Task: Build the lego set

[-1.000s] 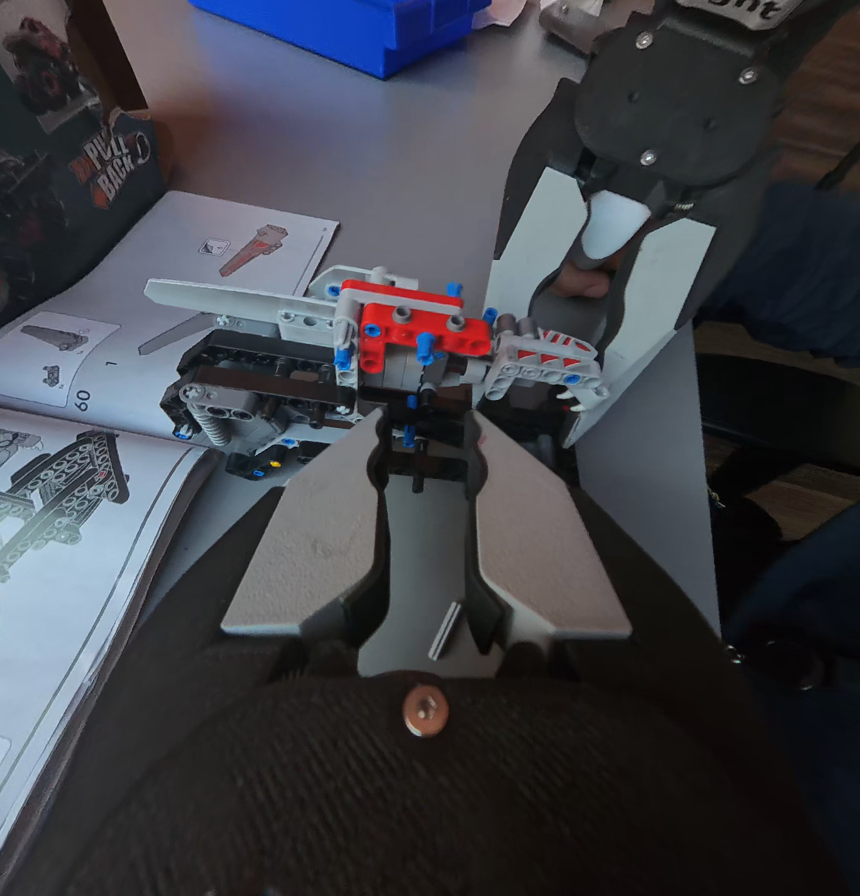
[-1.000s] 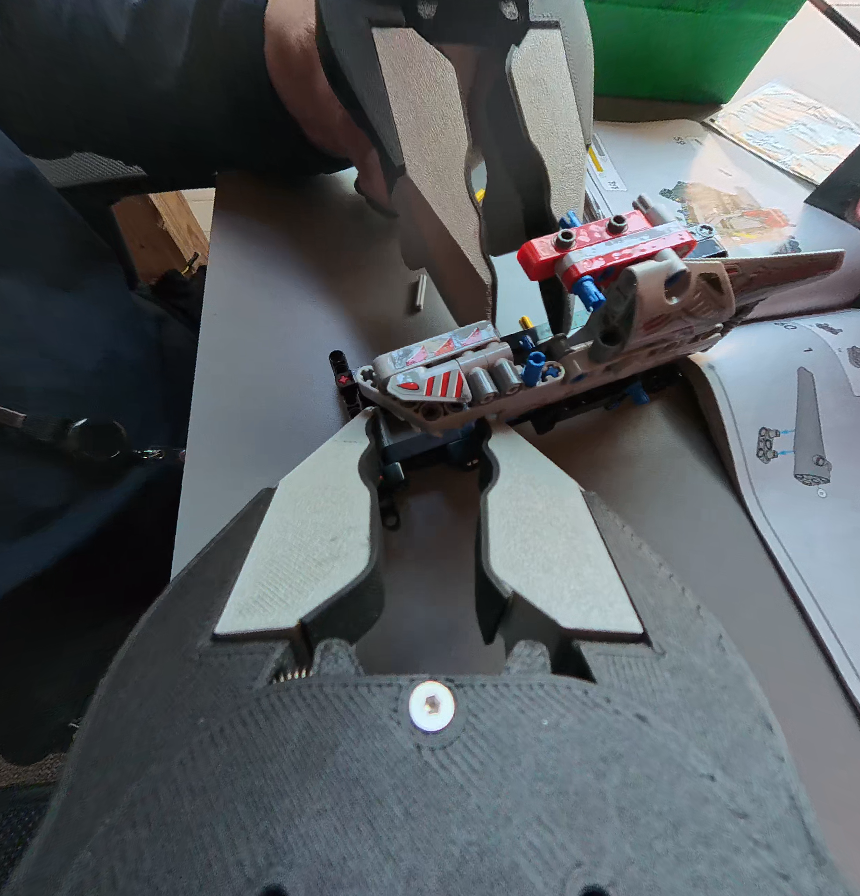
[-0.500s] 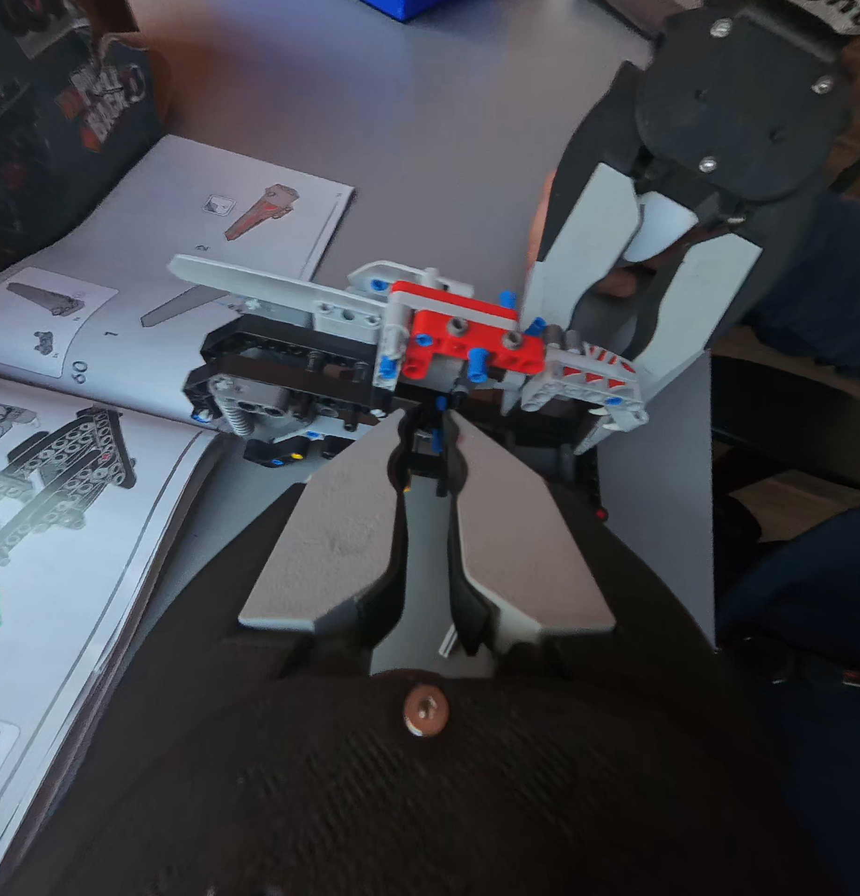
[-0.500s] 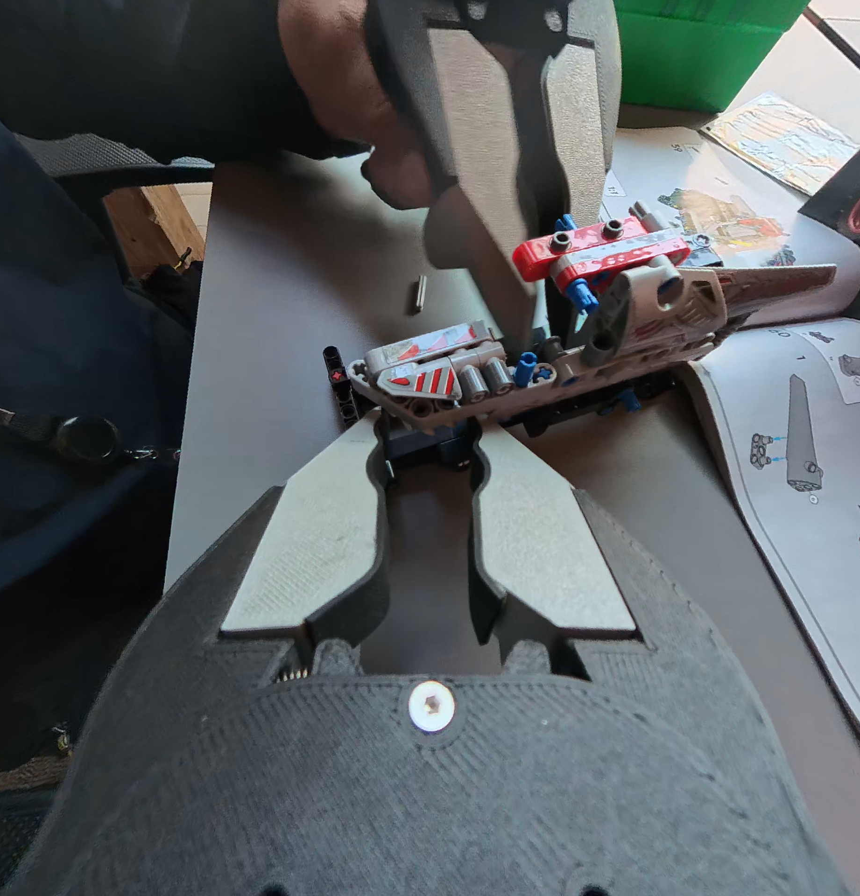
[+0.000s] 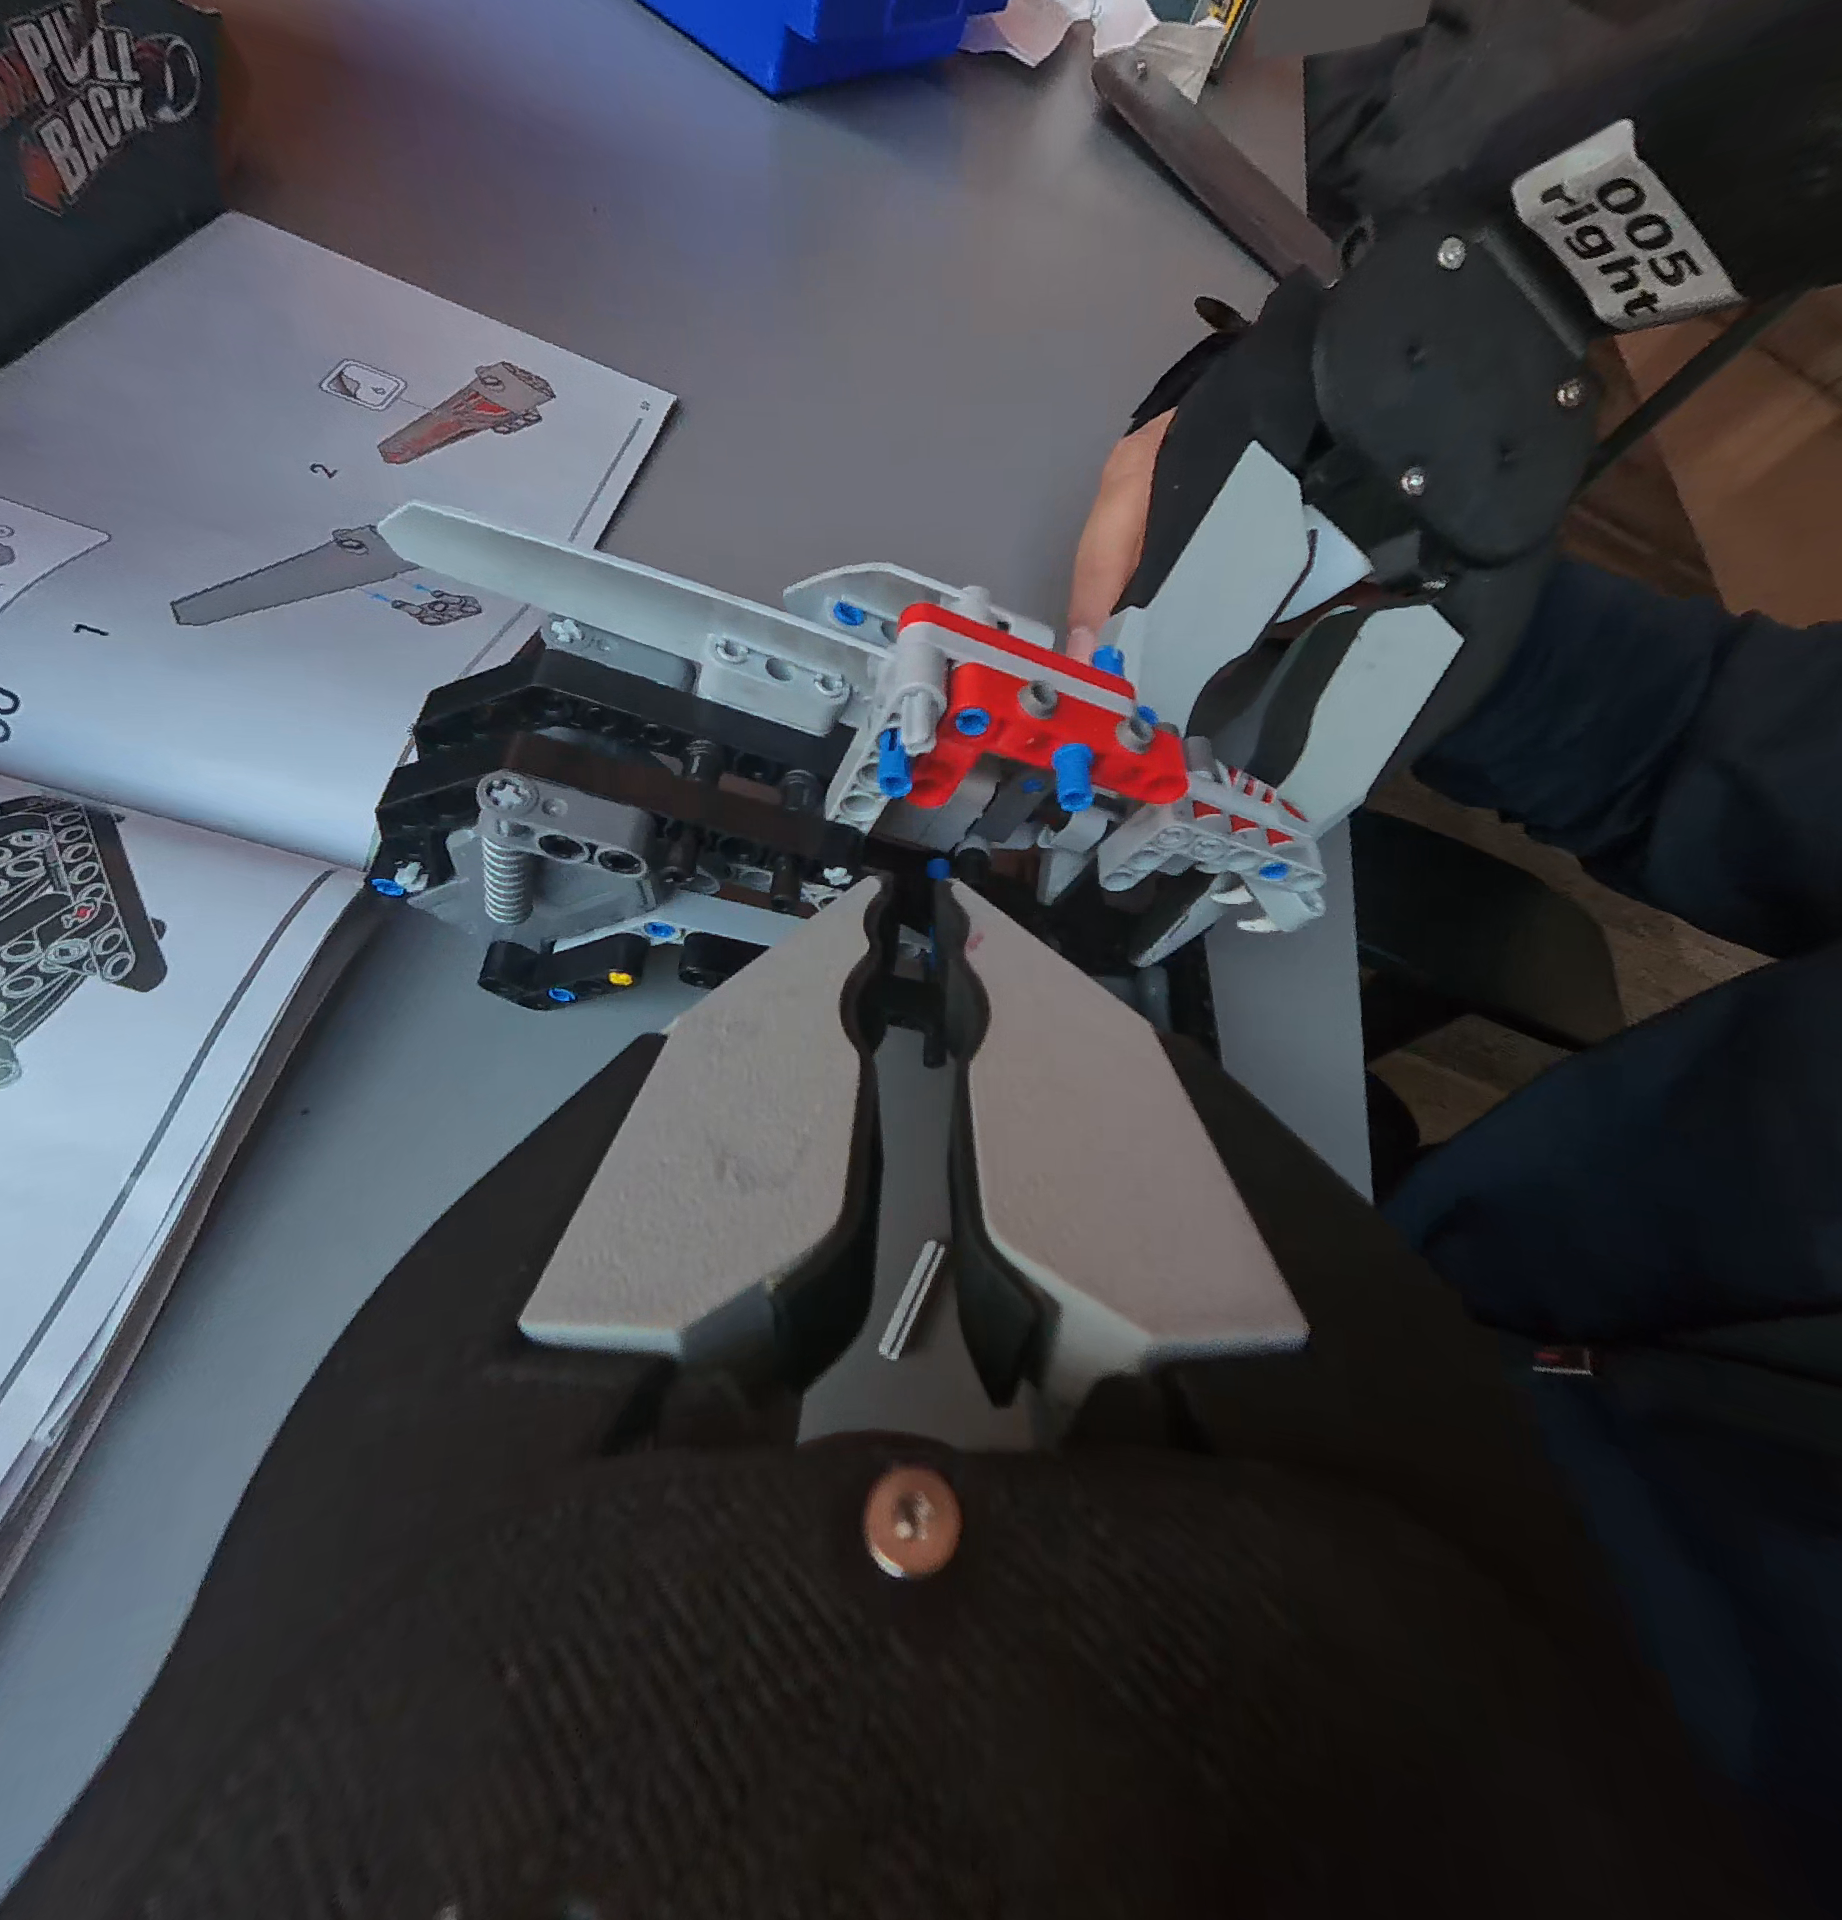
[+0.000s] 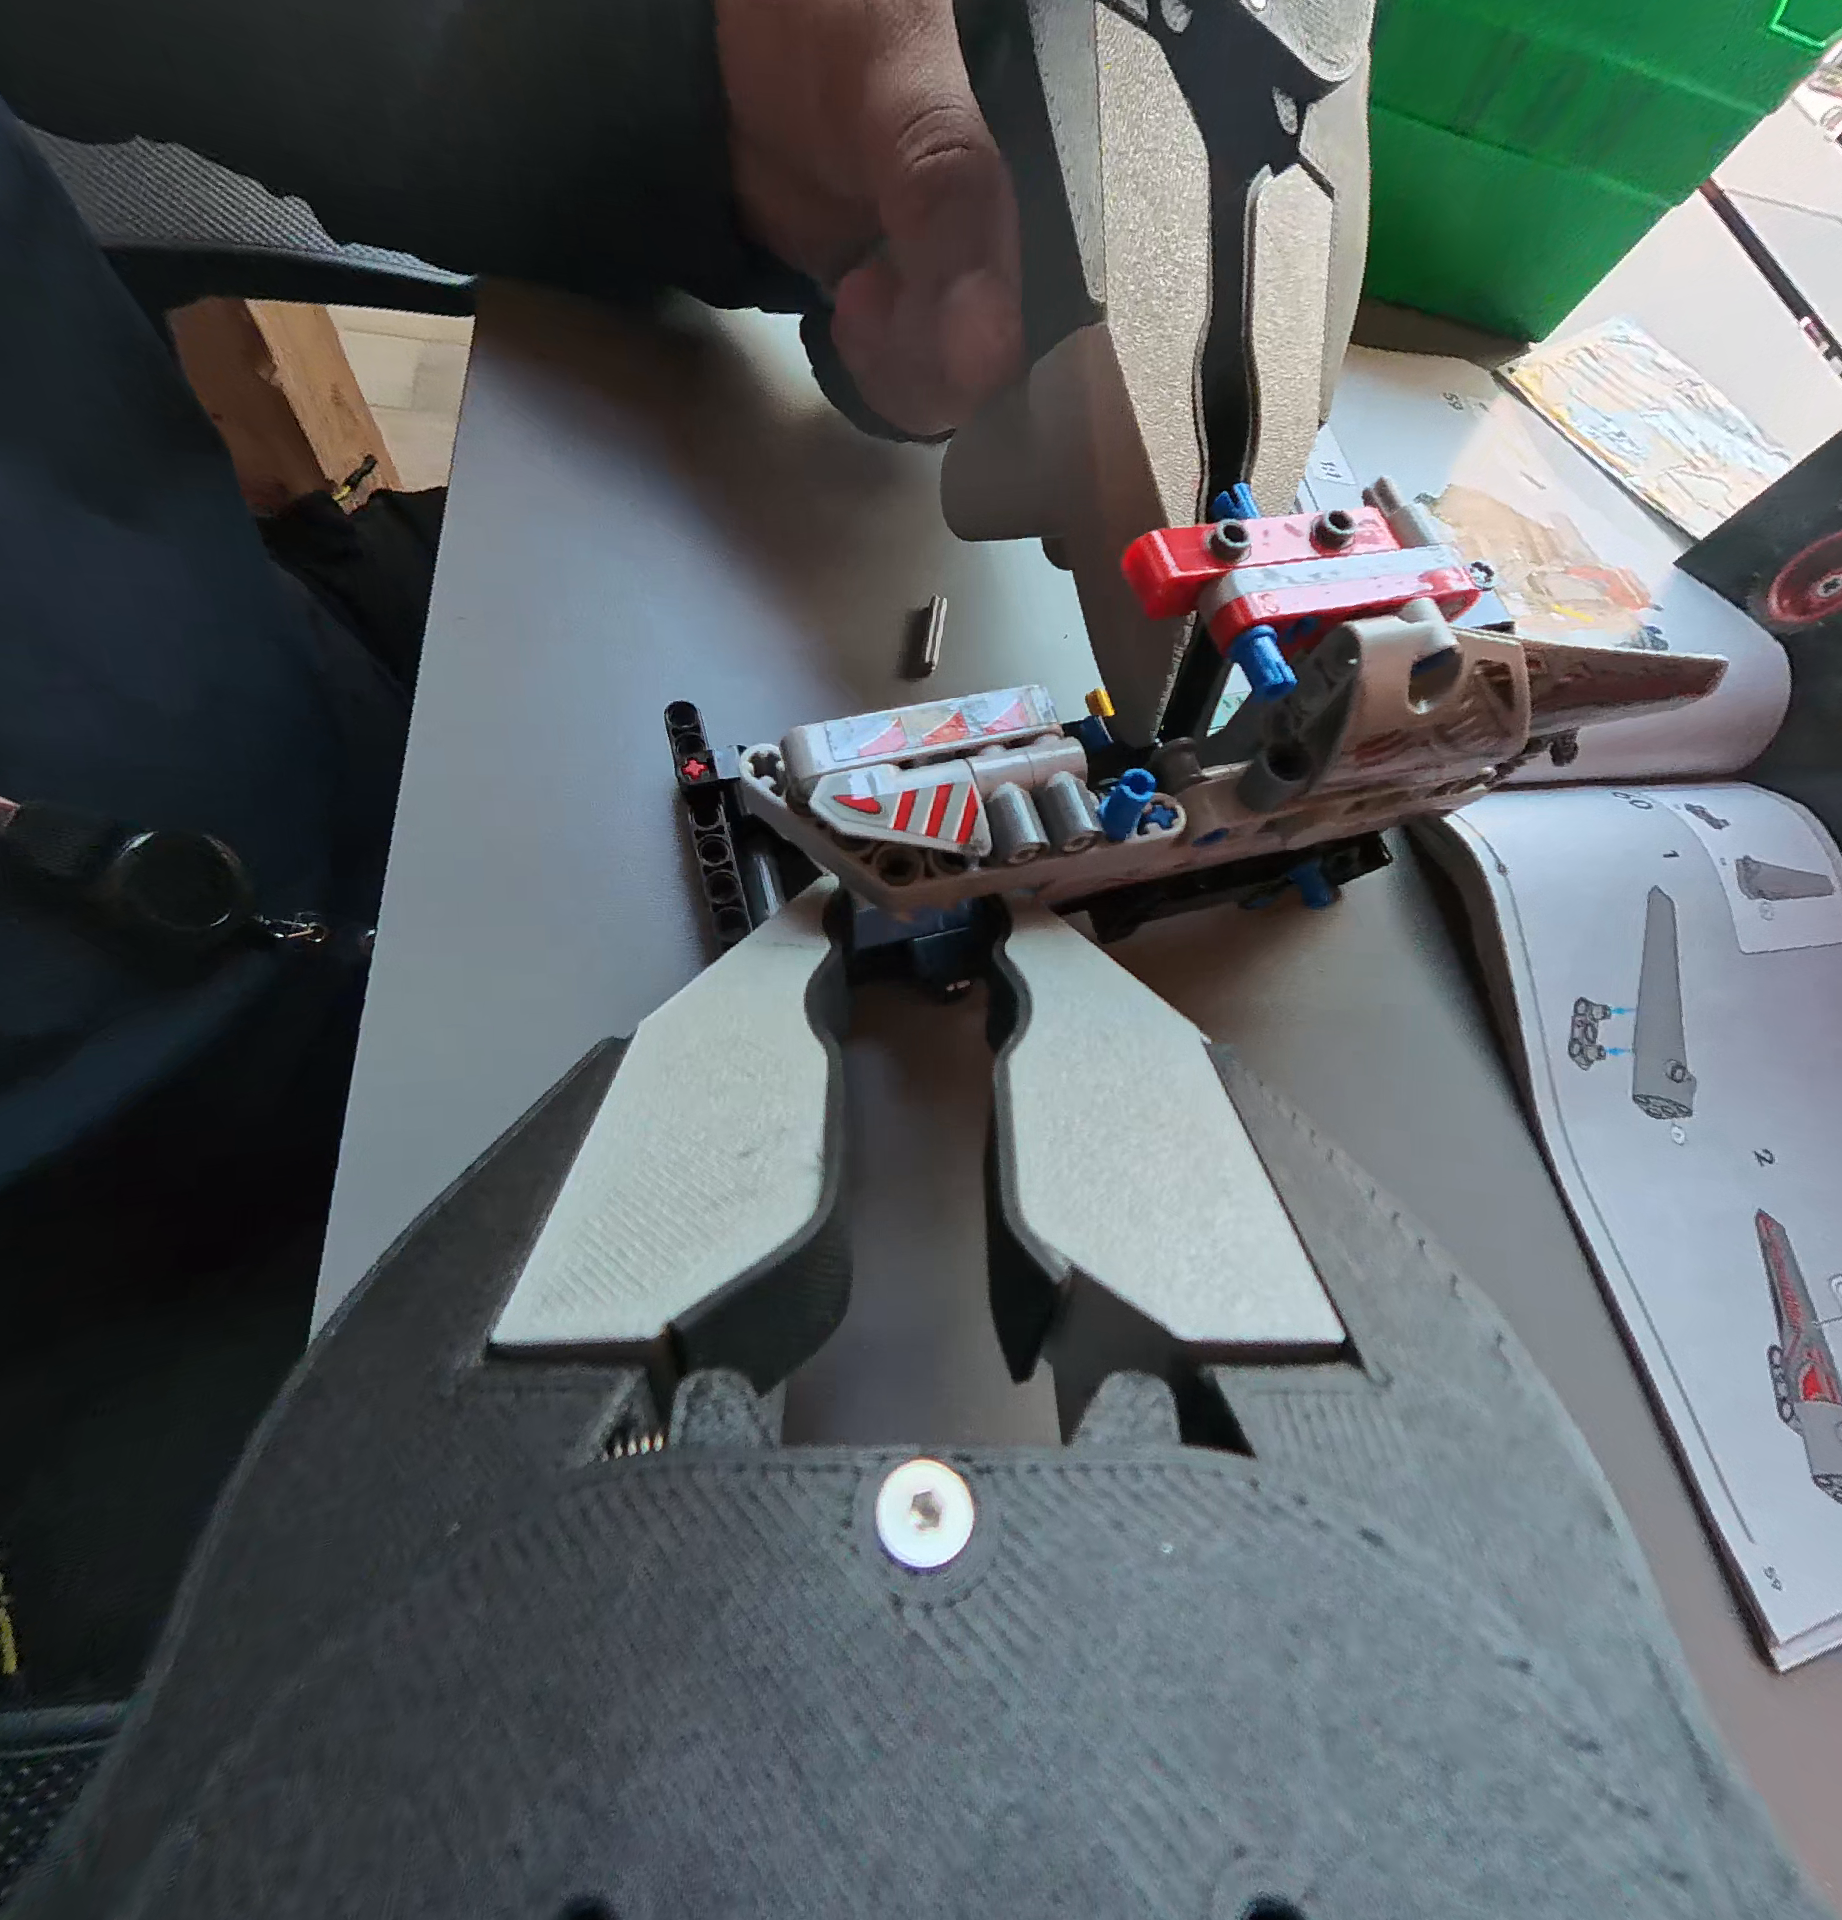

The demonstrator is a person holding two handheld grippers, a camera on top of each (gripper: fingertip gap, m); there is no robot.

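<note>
The lego model (image 5: 792, 769) lay on the worktop (image 5: 792, 260), partly over the open manual (image 5: 221, 520), near the edge where the person sat. It looked light and stiff, but made of many small parts pushed together, so I think a hard squeeze or a twist could pop off the long grey panel (image 5: 584, 587) or the red beam (image 5: 1042, 727). The blue pins that stick out seemed easy to knock. The black frame low in the middle, and the rear end, seemed the safest places to hold.

The left claw (image 5: 912, 914) was nearly closed, its tips pinching a thin dark part at the side of the model. I could not tell exactly which part this was. The right claw (image 6: 917, 914) was only partly open, and its tips stood on both sides of a dark block under the striped grey end (image 6: 917, 810). It appeared to grip that block. A small loose axle (image 6: 925, 636) lay on the worktop apart from the model.
</note>
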